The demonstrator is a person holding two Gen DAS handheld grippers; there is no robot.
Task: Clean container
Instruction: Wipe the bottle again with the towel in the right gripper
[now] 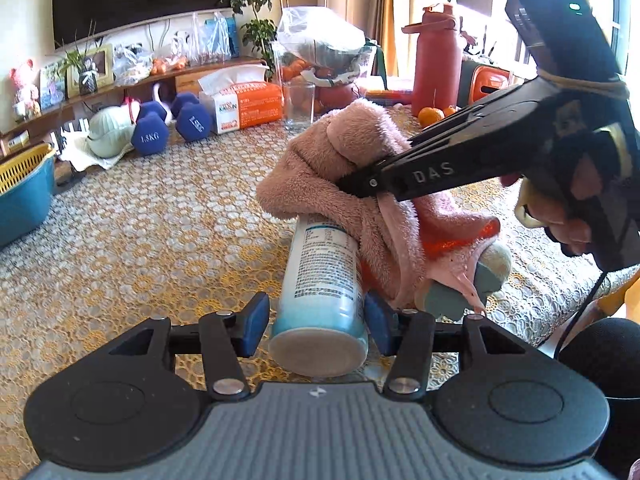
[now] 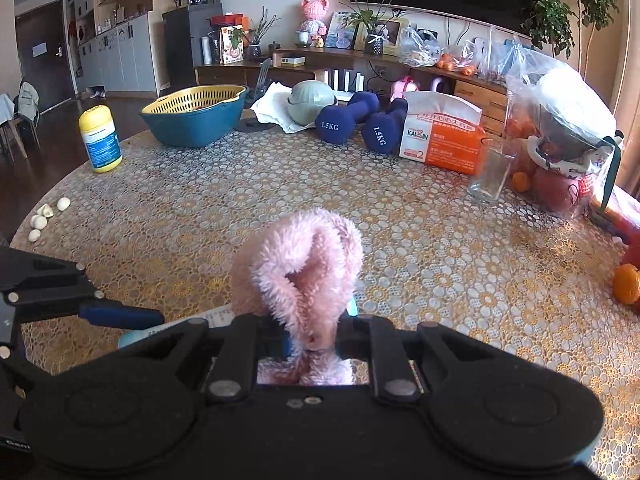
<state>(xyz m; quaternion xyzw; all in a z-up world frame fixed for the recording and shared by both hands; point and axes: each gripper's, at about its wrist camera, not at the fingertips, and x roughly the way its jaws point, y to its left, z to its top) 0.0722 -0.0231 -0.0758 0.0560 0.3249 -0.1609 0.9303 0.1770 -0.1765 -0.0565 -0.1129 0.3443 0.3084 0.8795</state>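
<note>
The container [image 1: 320, 280], a white and pale-blue bottle with small printed text, lies on its side between the blue pads of the left gripper [image 1: 318, 322], its flat base toward the camera and its far end pointing away across the table [image 1: 140, 220]. Both pads press on its sides near the base, so the jaws stand narrow and grip it. A fluffy pink cloth [image 1: 340, 160] drapes over the far half of the bottle and hangs down its right side. The right gripper [image 2: 312, 336] has its jaws pinched tight on a fold of that cloth, which loops up in front of its camera. In the left wrist view the right gripper's black fingers reach in from the right and meet the cloth just above the bottle, with a hand [image 1: 560, 216] behind on the handle.
</note>
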